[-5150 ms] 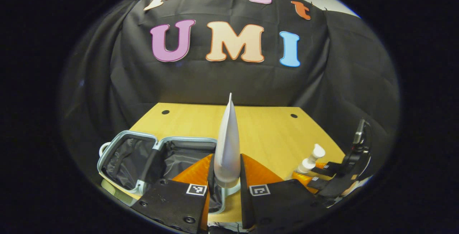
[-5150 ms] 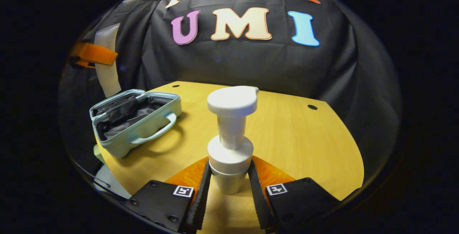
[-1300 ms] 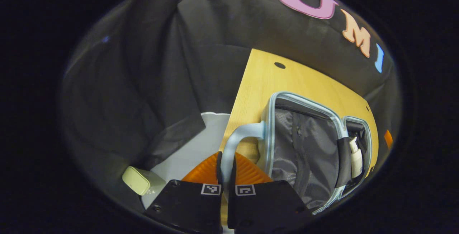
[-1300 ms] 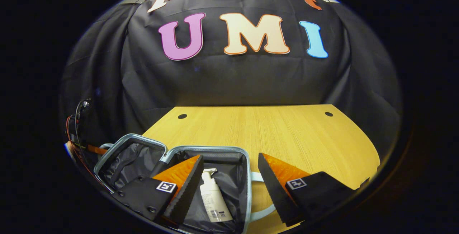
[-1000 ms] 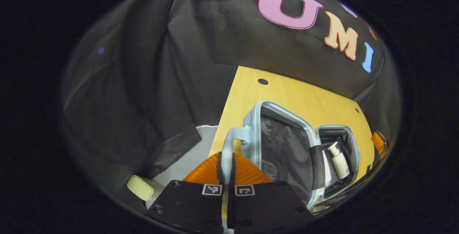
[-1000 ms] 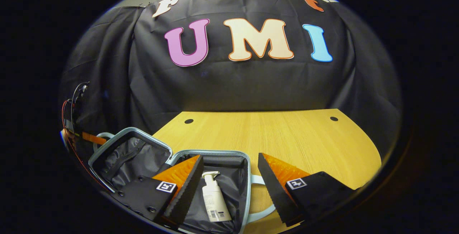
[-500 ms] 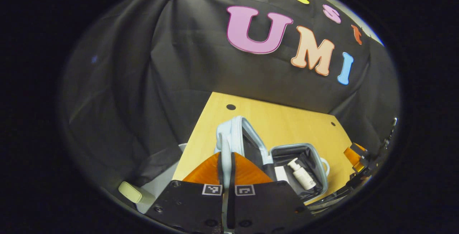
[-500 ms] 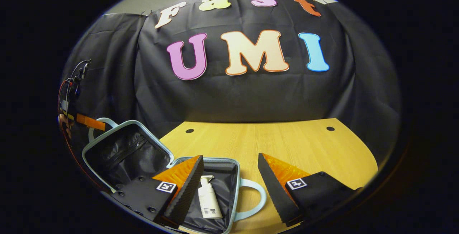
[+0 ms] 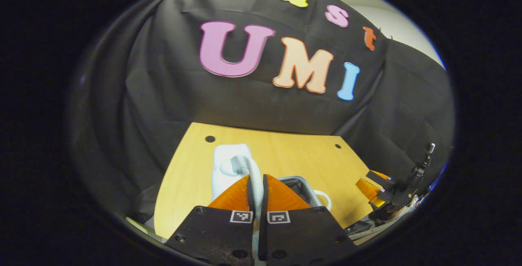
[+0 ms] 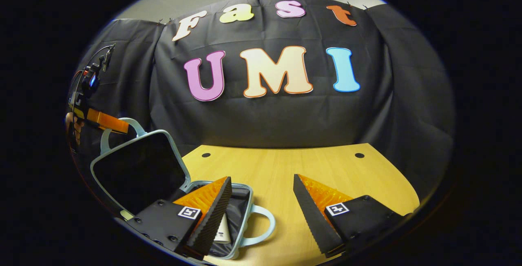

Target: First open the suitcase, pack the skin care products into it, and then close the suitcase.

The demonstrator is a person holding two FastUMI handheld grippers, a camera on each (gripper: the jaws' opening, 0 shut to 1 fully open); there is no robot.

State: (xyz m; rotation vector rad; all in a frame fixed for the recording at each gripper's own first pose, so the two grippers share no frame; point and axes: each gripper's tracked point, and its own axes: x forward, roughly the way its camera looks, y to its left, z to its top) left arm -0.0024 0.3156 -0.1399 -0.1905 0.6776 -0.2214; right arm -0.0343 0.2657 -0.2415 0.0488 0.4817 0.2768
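Now left gripper (image 9: 257, 188) pinches lid handle (image 9: 244, 167); bottle (image 10: 223, 229) apparently inside.

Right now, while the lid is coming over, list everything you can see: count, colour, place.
suitcase: one, pale blue shell with dark lining, at the table's left end; lid raised, base lying open.
lid handle: one, pale blue, on the raised lid's outer edge.
base handle: one, pale blue, on the base's side toward the table's middle.
bottle: one, white, lying in the base, partly hidden by a gripper finger.
table: one, yellow wood, two dark holes near its back edge.
left gripper: orange and black, shut on the lid handle.
right gripper: orange and black, open, above the base.
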